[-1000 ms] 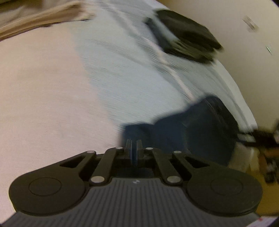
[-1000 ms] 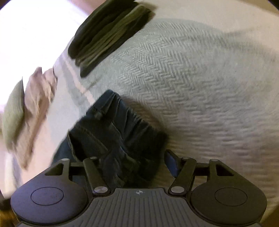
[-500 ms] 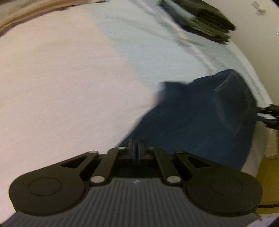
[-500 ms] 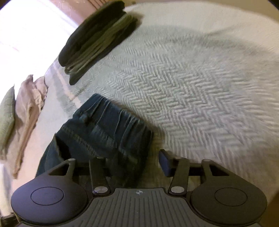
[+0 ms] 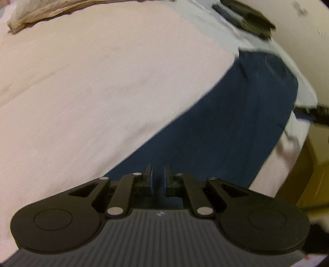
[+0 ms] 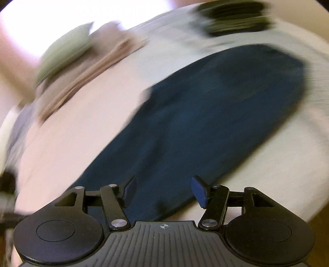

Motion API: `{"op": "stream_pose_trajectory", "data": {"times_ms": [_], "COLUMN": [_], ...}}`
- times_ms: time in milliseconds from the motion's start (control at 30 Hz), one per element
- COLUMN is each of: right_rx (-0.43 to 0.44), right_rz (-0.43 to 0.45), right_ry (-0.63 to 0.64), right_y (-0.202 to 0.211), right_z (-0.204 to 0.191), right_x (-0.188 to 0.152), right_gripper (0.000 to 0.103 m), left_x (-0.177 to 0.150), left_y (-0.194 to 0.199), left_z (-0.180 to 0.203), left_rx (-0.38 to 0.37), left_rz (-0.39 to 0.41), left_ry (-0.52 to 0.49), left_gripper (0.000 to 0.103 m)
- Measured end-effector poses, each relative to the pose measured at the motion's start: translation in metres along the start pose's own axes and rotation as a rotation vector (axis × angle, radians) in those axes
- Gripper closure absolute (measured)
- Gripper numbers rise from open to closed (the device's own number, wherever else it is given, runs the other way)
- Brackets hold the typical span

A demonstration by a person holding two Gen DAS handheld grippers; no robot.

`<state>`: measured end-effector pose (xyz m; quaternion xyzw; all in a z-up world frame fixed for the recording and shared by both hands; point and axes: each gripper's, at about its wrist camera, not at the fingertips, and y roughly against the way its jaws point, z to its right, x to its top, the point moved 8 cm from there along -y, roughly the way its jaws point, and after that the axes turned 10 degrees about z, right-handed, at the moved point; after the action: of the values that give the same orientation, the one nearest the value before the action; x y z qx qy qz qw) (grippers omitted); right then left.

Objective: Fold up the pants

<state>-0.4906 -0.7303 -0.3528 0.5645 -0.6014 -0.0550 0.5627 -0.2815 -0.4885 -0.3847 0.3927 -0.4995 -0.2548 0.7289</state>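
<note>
the left wrist view looks forward along the left gripper (image 5: 158,174), low and close over a pale pink bed sheet (image 5: 102,86), facing up the bed toward a crumpled beige cloth (image 5: 47,12) at the far top edge. a long dark blue denim pair of pants (image 5: 226,123) runs away from it to the upper right.

the right wrist view looks forward along the right gripper (image 6: 164,190), close above the near end of the same pants (image 6: 205,119), tilted and blurred, facing along their length.

both views share the pants, the sheet, the beige cloth (image 6: 92,61) and a stack of dark folded clothes (image 5: 246,16) (image 6: 232,16) far off.
</note>
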Motion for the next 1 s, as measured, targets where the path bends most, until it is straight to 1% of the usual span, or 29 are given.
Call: {"op": "stream_pose_trajectory", "data": {"times_ms": [67, 133, 167, 200, 267, 367, 400, 467, 500, 533, 567, 633, 667, 733, 767, 833, 867, 900, 967, 1000], "right_rx": [0.067, 0.1, 0.101, 0.093, 0.072, 0.025, 0.032, 0.079, 0.109, 0.158, 0.188, 0.274, 0.298, 0.326, 0.322, 0.279, 0.251, 0.212, 0.17, 0.152], "right_rz": [-0.055, -0.1, -0.13, -0.141, -0.136, -0.131, -0.117, -0.082, -0.069, -0.061, -0.053, -0.048, -0.042, -0.005, 0.023, 0.065, 0.082, 0.09, 0.074, 0.08], "right_ry": [0.085, 0.155, 0.172, 0.177, 0.208, 0.337, 0.373, 0.467, 0.52, 0.582, 0.625, 0.745, 0.795, 0.928, 1.006, 1.145, 1.21, 1.289, 1.422, 1.485], "right_y": [-0.02, -0.038, -0.046, -0.05, -0.048, -0.036, -0.029, -0.019, -0.016, -0.012, -0.01, -0.006, -0.008, -0.01, -0.013, -0.024, -0.027, -0.034, -0.042, -0.045], "right_z": [-0.039, -0.062, -0.066, -0.067, -0.07, -0.091, -0.101, -0.132, -0.151, -0.174, -0.193, -0.239, -0.257, -0.297, -0.314, -0.336, -0.342, -0.349, -0.348, -0.348], "right_x": [-0.026, -0.053, -0.067, -0.075, -0.085, -0.088, -0.092, -0.102, -0.109, -0.122, -0.134, -0.169, -0.183, -0.219, -0.235, -0.259, -0.272, -0.284, -0.304, -0.311], "right_gripper": [0.046, 0.046, 0.046, 0.046, 0.045, 0.045, 0.044, 0.043, 0.042, 0.042, 0.042, 0.042, 0.042, 0.042, 0.042, 0.042, 0.042, 0.042, 0.042, 0.042], "left_x": [-0.021, -0.043, -0.054, -0.066, -0.085, -0.103, -0.106, -0.108, -0.105, -0.104, -0.101, -0.093, -0.091, -0.087, -0.085, -0.085, -0.085, -0.087, -0.092, -0.094], "left_y": [0.009, 0.016, 0.018, 0.02, 0.029, 0.053, 0.063, 0.078, 0.083, 0.089, 0.093, 0.098, 0.102, 0.106, 0.107, 0.105, 0.105, 0.106, 0.106, 0.105], "left_z": [-0.021, -0.042, -0.052, -0.06, -0.071, -0.078, -0.082, -0.087, -0.087, -0.091, -0.093, -0.097, -0.1, -0.103, -0.106, -0.11, -0.112, -0.112, -0.115, -0.116], "left_rx": [0.012, 0.035, 0.047, 0.054, 0.061, 0.065, 0.067, 0.065, 0.057, 0.053, 0.047, 0.008, -0.018, -0.067, -0.097, -0.149, -0.174, -0.201, -0.244, -0.265], "left_rz": [-0.027, -0.053, -0.071, -0.087, -0.113, -0.132, -0.128, -0.103, -0.083, -0.069, -0.055, -0.028, -0.014, 0.023, 0.04, 0.066, 0.078, 0.087, 0.114, 0.126], "left_ry": [0.005, 0.004, 0.004, 0.007, 0.025, 0.006, -0.014, -0.075, -0.119, -0.167, -0.219, -0.313, -0.368, -0.46, -0.505, -0.575, -0.613, -0.659, -0.762, -0.806], "left_gripper": [0.098, 0.098, 0.097, 0.097, 0.097, 0.096, 0.096, 0.094, 0.09, 0.086, 0.085, 0.081, 0.079, 0.071, 0.07, 0.059, 0.056, 0.051, 0.045, 0.04]}}
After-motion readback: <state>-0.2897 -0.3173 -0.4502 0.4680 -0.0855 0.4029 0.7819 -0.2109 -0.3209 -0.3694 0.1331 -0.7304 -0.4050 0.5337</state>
